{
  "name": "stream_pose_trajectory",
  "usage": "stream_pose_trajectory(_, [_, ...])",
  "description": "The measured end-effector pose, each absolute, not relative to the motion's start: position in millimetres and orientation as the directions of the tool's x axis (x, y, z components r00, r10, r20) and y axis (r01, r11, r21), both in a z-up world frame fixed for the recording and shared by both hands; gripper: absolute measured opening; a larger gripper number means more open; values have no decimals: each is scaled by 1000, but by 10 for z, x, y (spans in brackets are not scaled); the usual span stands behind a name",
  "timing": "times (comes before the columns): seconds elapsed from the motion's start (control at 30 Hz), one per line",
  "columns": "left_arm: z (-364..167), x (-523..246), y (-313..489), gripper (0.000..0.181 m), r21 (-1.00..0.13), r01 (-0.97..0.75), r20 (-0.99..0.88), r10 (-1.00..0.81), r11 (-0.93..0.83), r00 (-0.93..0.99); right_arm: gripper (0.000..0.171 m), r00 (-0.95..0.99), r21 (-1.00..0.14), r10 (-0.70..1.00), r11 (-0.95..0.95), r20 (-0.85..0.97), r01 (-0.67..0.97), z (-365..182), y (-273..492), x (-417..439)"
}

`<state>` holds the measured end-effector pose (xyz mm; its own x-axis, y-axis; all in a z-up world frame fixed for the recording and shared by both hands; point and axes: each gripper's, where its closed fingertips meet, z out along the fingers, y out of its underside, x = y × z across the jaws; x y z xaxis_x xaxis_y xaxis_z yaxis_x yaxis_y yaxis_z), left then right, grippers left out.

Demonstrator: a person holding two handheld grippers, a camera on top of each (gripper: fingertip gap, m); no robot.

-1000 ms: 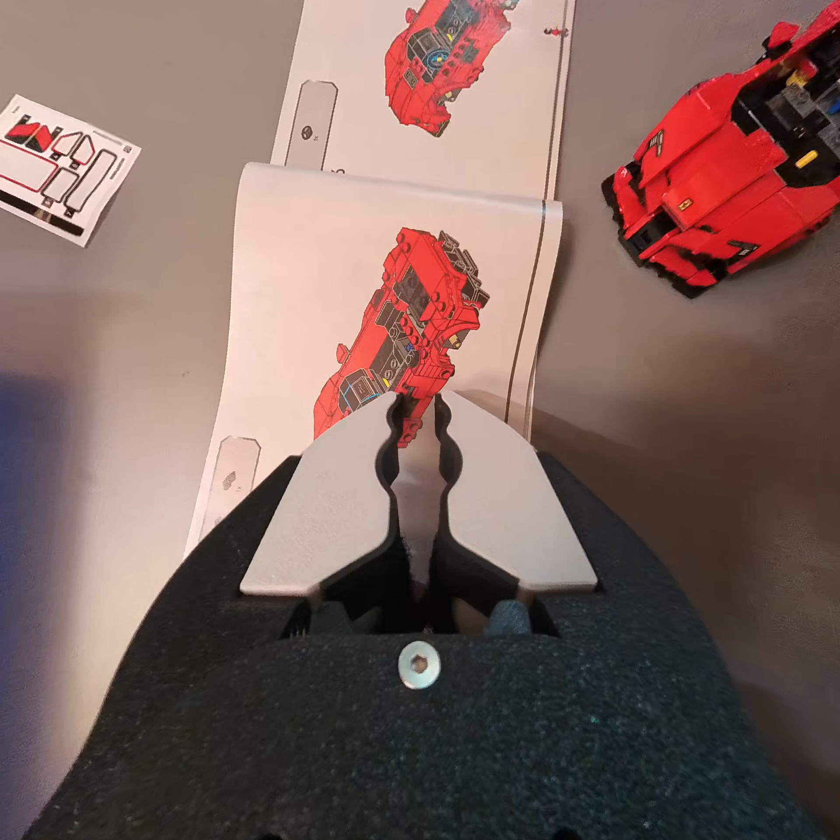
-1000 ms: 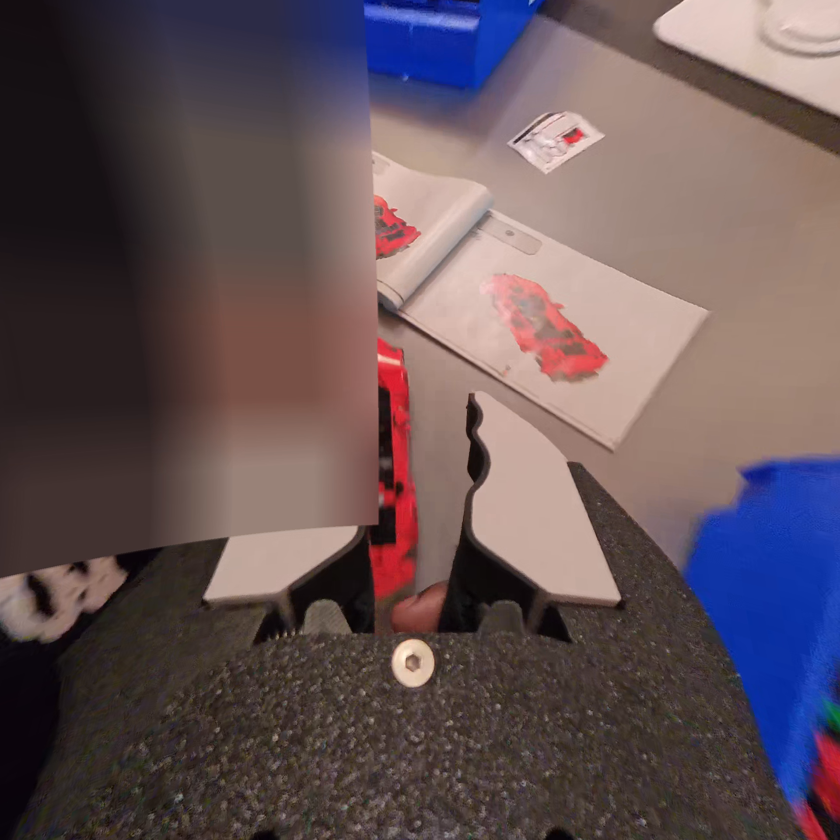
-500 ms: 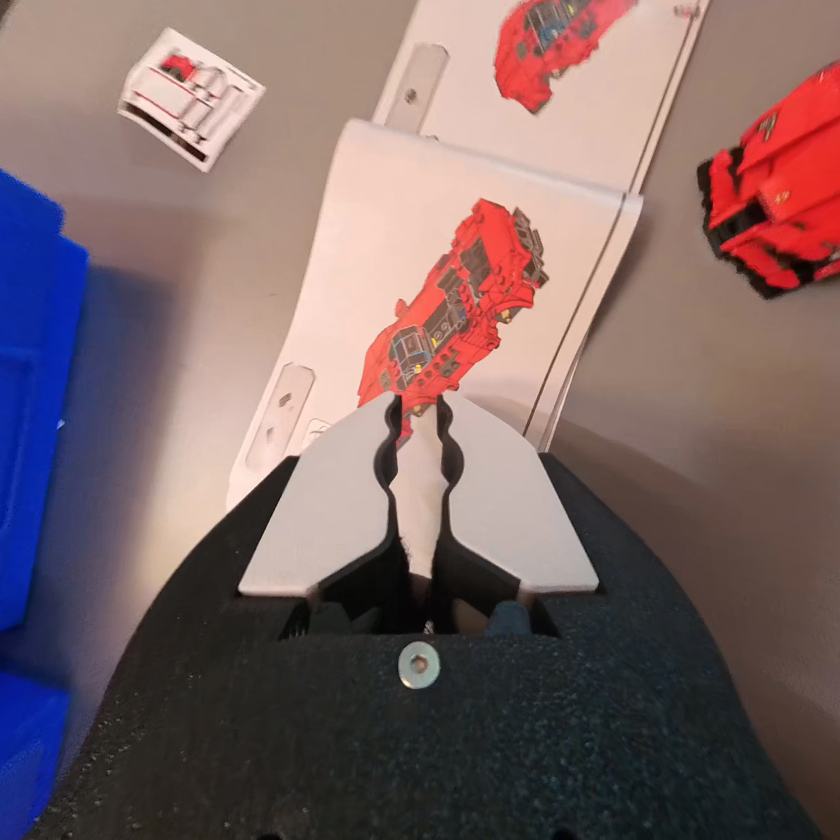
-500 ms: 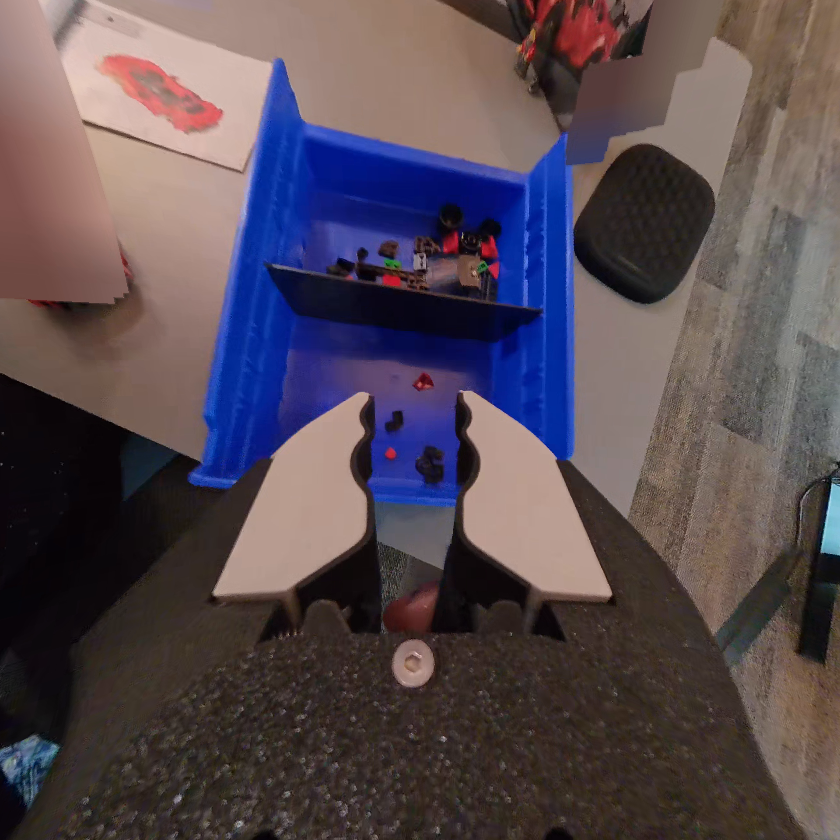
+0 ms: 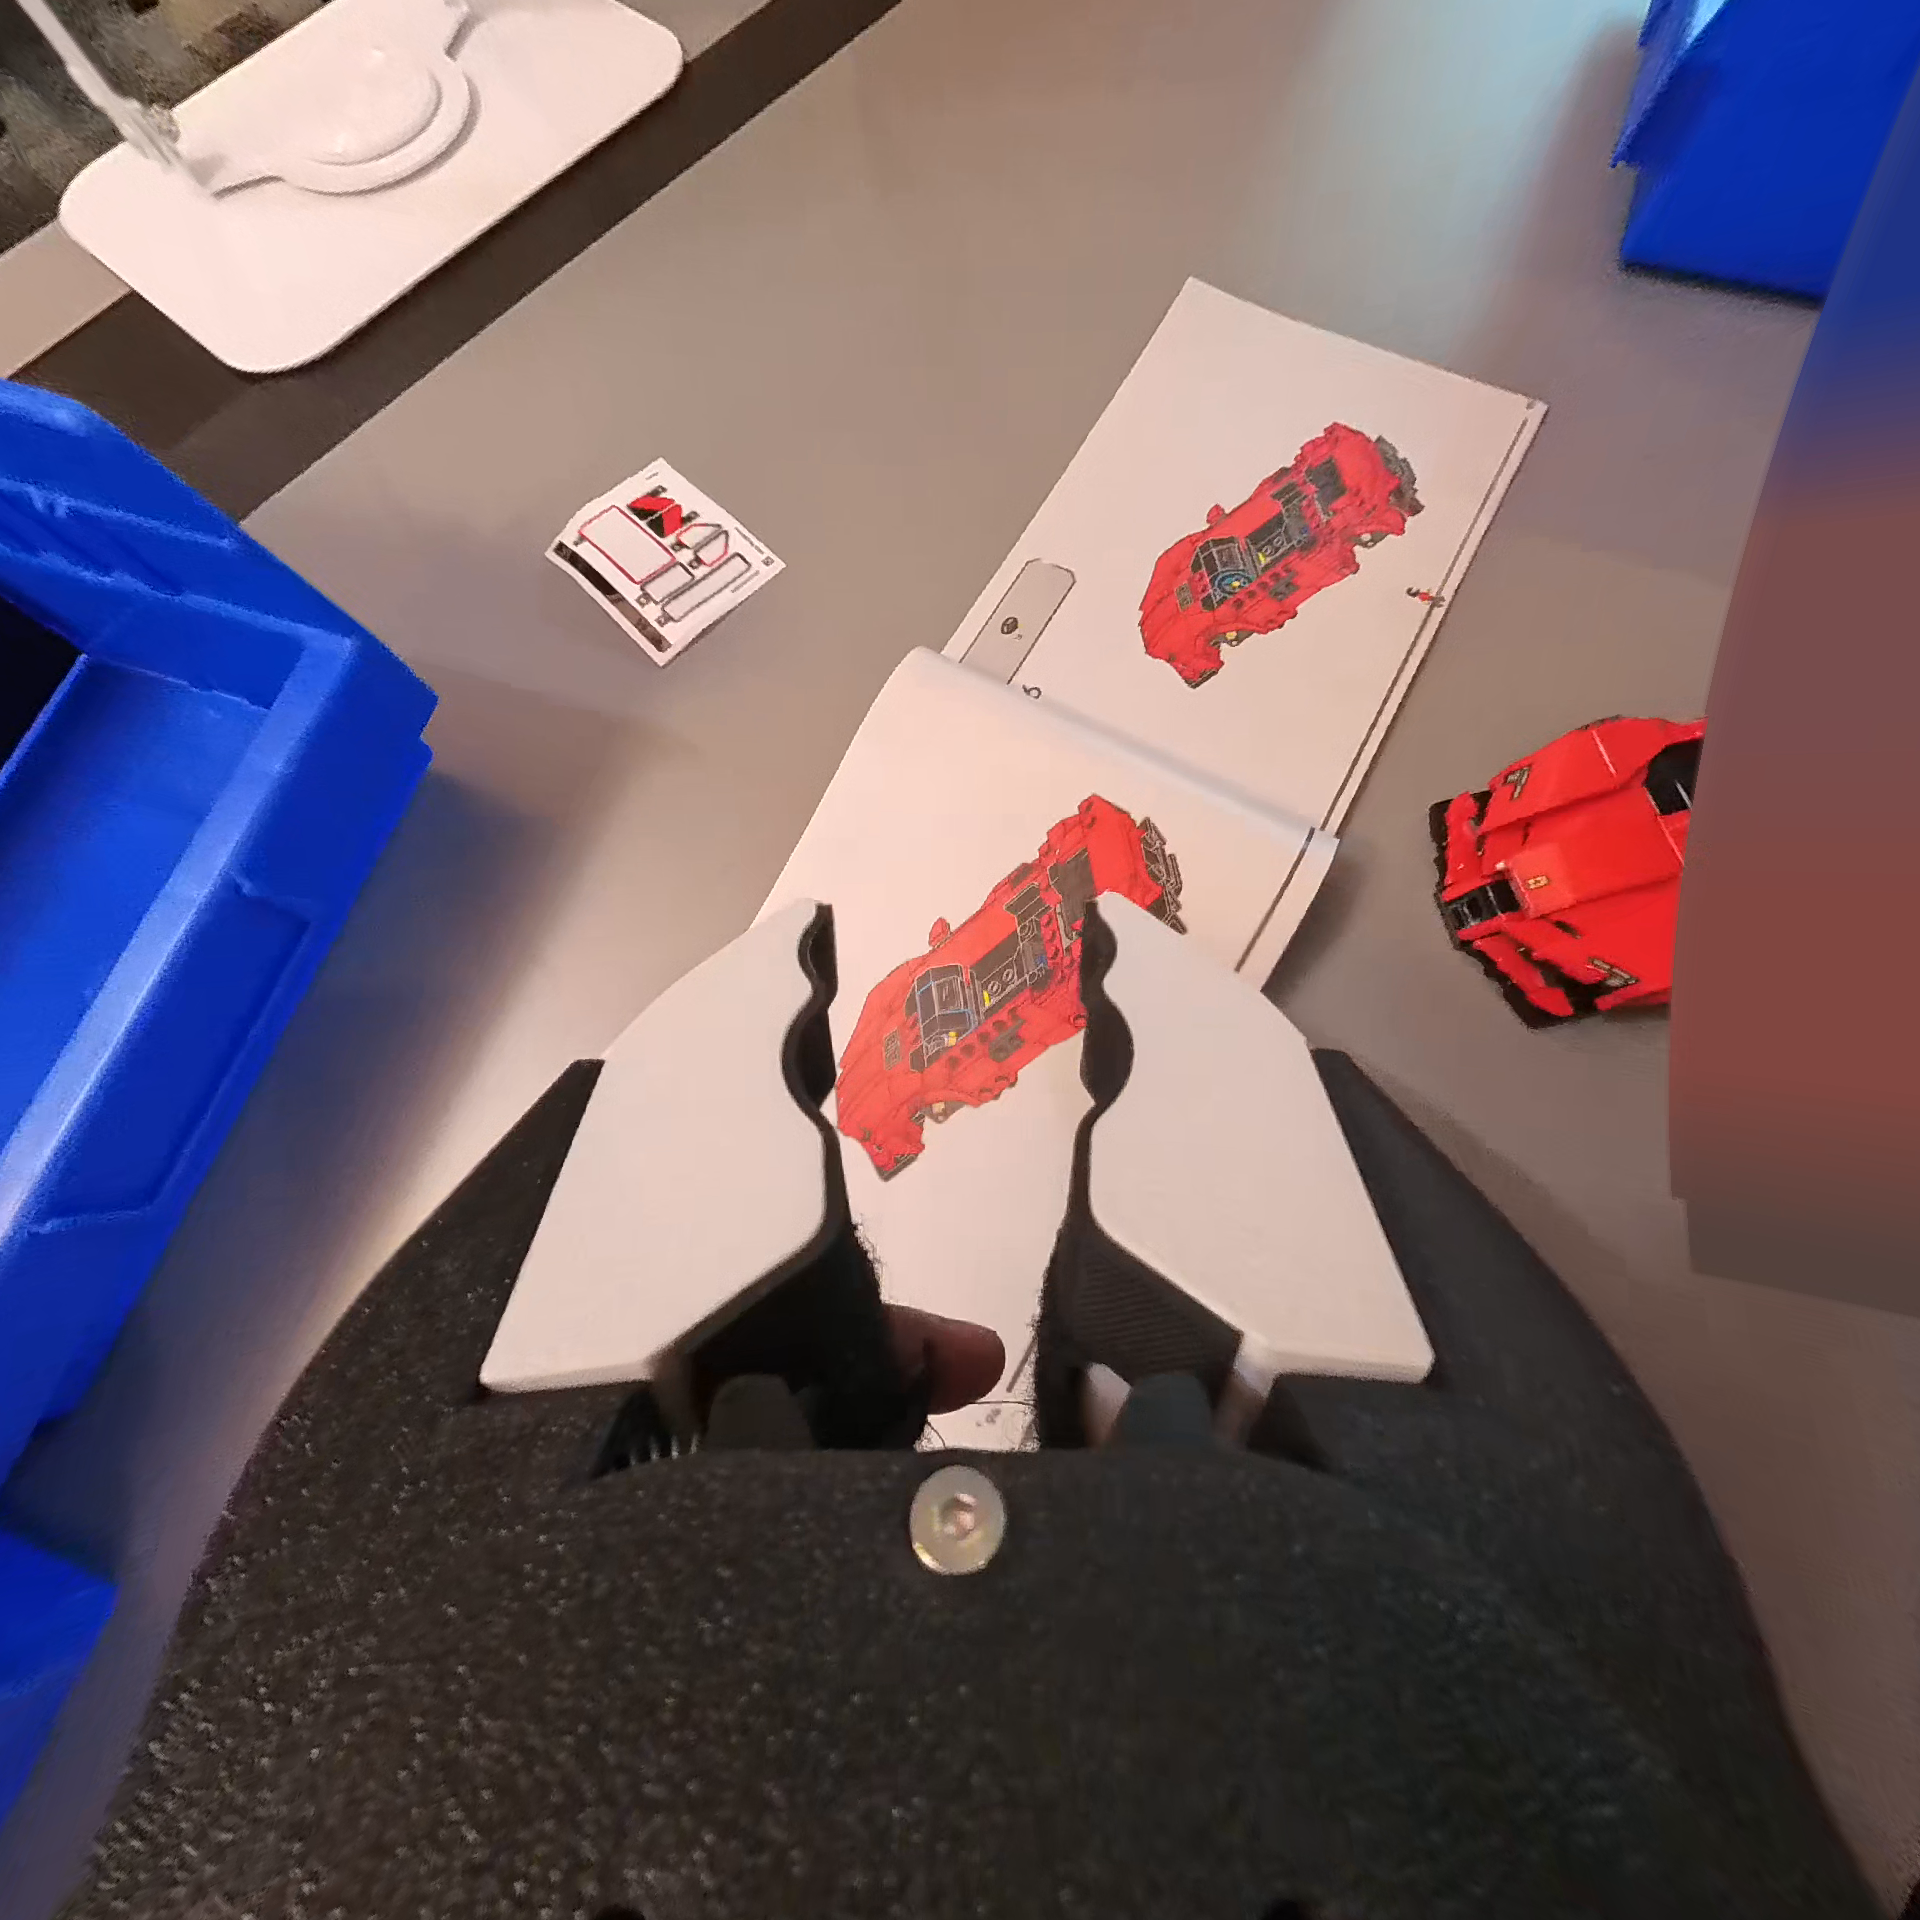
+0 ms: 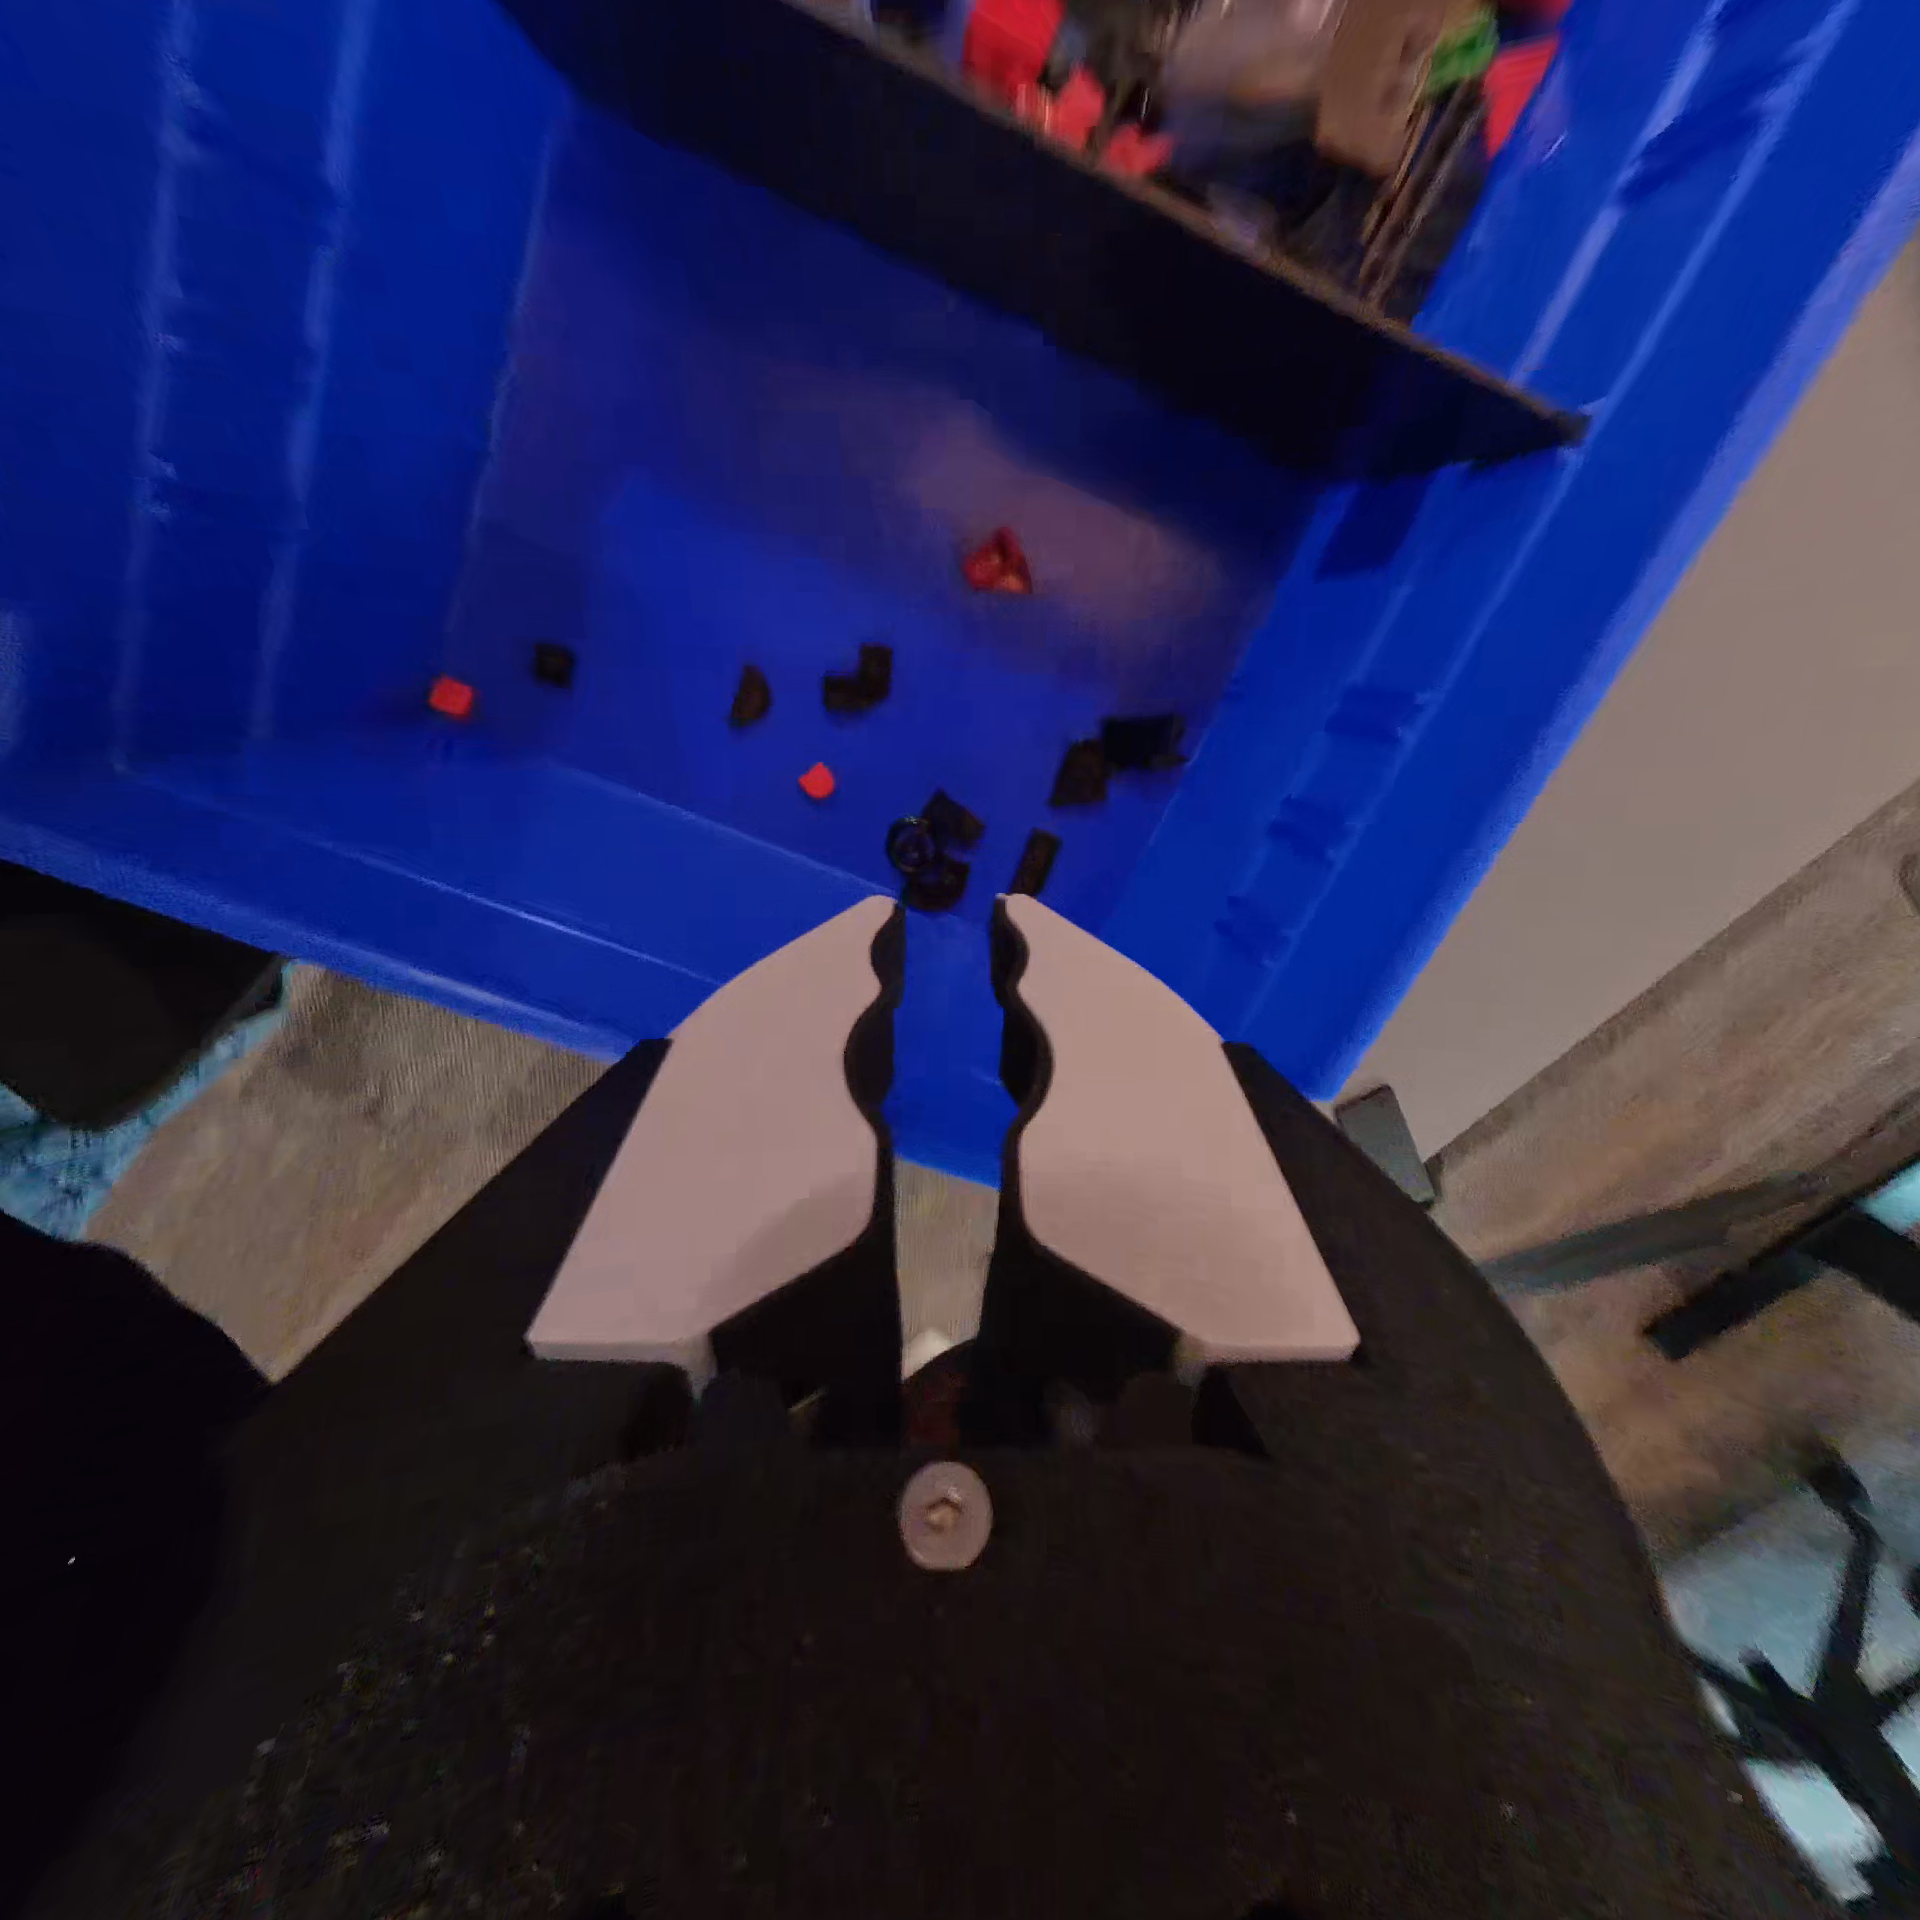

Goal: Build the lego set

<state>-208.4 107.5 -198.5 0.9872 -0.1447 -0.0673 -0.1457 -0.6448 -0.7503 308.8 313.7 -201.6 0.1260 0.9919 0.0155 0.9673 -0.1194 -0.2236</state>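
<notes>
My left gripper [image 5: 956,920] is open and empty above the open instruction booklet [image 5: 1174,644], over a page with a red car picture. The partly built red lego car [image 5: 1558,873] stands on the table to its right. My right gripper [image 6: 948,906] hovers over the near compartment of a blue bin [image 6: 312,312]. Its jaws stand a narrow gap apart with nothing between them. Small black pieces [image 6: 935,862] lie just beyond its tips. Other loose pieces lie farther in: black ones [image 6: 857,681] and red ones [image 6: 818,779], [image 6: 997,561].
A black divider [image 6: 1039,229] splits the bin, with blurred pieces behind it. In the left wrist view a sticker sheet [image 5: 665,561] lies left of the booklet. A blue bin [image 5: 156,831] stands at the left, another [image 5: 1766,156] at the top right, and a white base [image 5: 364,156] at the back.
My left gripper has opened wide and drawn back from the booklet. My right gripper has swung from the car to the blue bin, dropped close to its near compartment, and its jaws have narrowed.
</notes>
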Motion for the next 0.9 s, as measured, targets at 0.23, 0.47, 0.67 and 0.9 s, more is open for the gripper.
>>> stream_pose_trajectory(0.23, [-2018, -1979, 1103, 42, -749, -179, -77, -185, -638, 980, 9, -10, 170, 999, 17, -42, 985, -2449, 3076, 3083])
stream_pose_trajectory(0.47, [-2030, -2095, 1056, 40, -757, -160, -69, -167, -634, 984, 13, 57, 347, 988, -5, -140, 938, -2641, 3024, 3144])
stream_pose_trajectory(0.67, [-2050, -2153, 1003, 39, -761, -152, -67, -156, -631, 985, 7, 123, 373, 985, -71, -117, 925, -2719, 3020, 3149])
stream_pose_trajectory(0.9, [-1982, -2145, 976, 39, -782, -171, -76, -180, -599, 981, 0, 98, 208, 988, -73, -117, 975, -2606, 3079, 3046])
